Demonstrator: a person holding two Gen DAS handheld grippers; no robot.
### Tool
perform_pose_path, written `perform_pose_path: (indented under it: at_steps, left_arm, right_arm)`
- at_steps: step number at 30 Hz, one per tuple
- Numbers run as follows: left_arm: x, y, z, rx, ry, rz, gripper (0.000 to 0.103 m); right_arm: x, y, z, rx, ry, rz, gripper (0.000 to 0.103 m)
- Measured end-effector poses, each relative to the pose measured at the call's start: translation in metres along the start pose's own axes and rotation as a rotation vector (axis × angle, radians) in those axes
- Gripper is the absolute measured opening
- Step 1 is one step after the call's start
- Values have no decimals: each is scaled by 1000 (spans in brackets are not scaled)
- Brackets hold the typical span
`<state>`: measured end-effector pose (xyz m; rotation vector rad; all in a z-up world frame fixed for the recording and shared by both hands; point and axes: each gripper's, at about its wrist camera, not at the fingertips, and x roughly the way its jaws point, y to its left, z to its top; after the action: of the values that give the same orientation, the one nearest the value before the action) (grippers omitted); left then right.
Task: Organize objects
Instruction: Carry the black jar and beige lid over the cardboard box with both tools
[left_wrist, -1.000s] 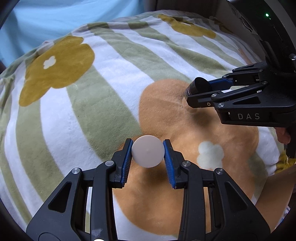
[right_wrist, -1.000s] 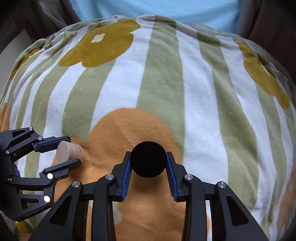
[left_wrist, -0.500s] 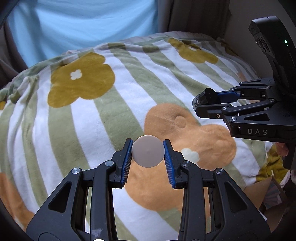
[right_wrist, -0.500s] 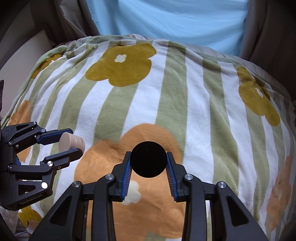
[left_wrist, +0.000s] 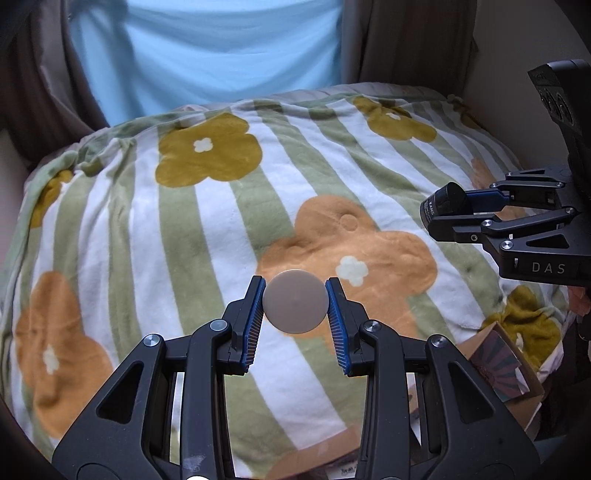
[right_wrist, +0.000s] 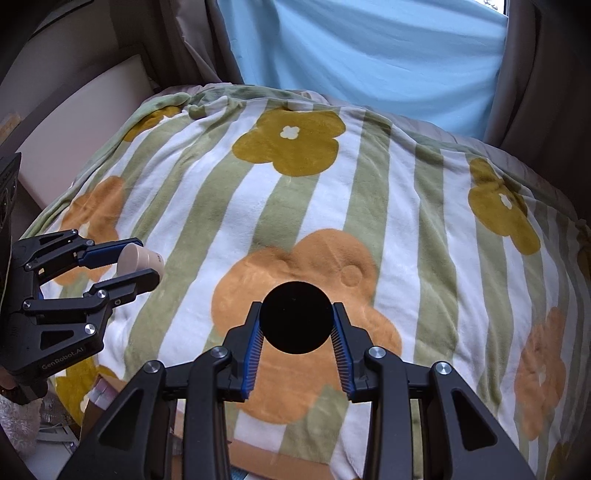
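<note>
So both grippers have pulled up and back from the flowered blanket (left_wrist: 207, 229) over the last second: way more of the bed and the blue curtain (left_wrist: 221, 51) shows now. The left gripper (left_wrist: 295, 306) is clamped on a beige round container (left_wrist: 295, 301), lower centre of its frame; the right gripper (right_wrist: 295, 323) is pinching a black round container (right_wrist: 295, 317), same spot in its view. Looks like both got picked up and are heading somewhere else.
</note>
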<state>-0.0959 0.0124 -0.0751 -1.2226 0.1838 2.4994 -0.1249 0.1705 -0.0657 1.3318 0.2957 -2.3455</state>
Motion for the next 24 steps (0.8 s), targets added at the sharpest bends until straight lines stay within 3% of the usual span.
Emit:
perform_pose_path:
  at_steps: [9, 17, 24]
  left_arm:
    - [-43, -21, -77, -80, 84, 22, 30]
    - [-51, -48, -148, -125, 193, 35, 30]
    - [-47, -63, -185, -190, 245, 30, 30]
  right_arm:
    - [-33, 39, -52, -81, 43, 67, 33]
    - [-35, 63, -103, -115, 127, 137, 33]
    - [-27, 74, -146, -106, 208, 197, 33]
